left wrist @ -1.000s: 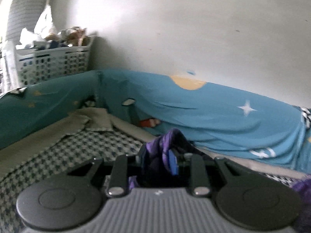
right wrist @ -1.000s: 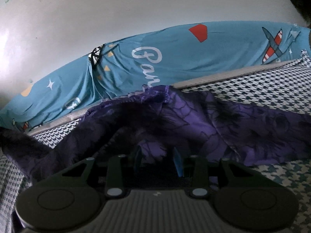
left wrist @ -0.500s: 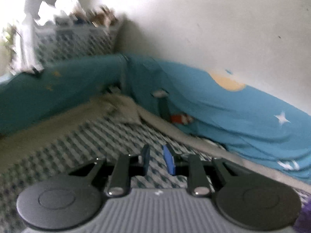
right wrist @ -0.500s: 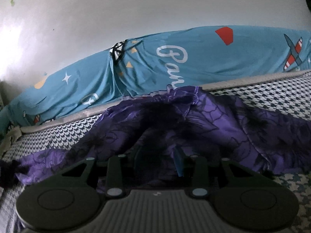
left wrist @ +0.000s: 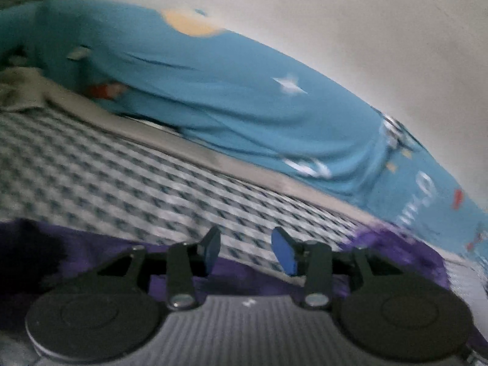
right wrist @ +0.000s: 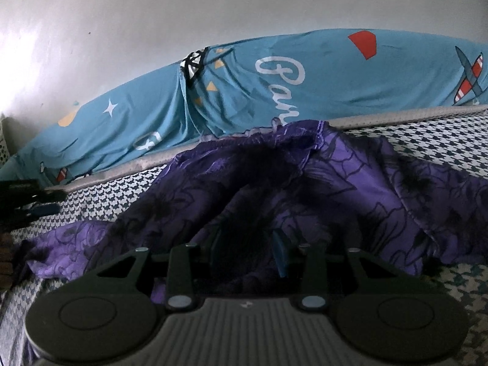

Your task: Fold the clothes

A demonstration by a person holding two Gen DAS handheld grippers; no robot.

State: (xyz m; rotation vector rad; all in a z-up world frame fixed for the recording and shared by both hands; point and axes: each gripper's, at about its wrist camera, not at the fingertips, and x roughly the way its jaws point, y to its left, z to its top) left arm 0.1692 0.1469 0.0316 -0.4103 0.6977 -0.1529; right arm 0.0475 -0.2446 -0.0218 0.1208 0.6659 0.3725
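White wall (right wrist: 213, 15) at back, plain. Bed (left wrist: 122, 164) with houndstooth-check cover fills the lower part of both views, grey piped band along its far edge. Blue printed sheet (right wrist: 335, 82) is draped over a long bolster shape along that far edge against the wall: white script lettering, stars, red patch, plane motif, yellow disc at its left end. Purple garment (right wrist: 350, 180) with dark floral print lies rumpled on the bed, spread across the middle toward the right edge, one raised hem ridge just short of the grey band, a thinner tail trailing toward the left edge. Right gripper (right wrist: 247, 253) is buried in the near bunch of that cloth; jaws part-closed with fabric packed between them, gripping the purple garment. Left gripper (left wrist: 247, 250) hangs over bare check cover just past the garment's near edge; left-wrist view is blurred. Its jaws are opening, blue pads (left wrist: 282, 251) apart, nothing between them, purple cloth only under and beside the gripper body. Crumpled beige cloth (left wrist: 21, 91) sits at the bed's far-left corner, small red item (left wrist: 105, 90) next to it, too blurred to identify. Dark left gripper parts also show at the left edge of the right-wrist view.
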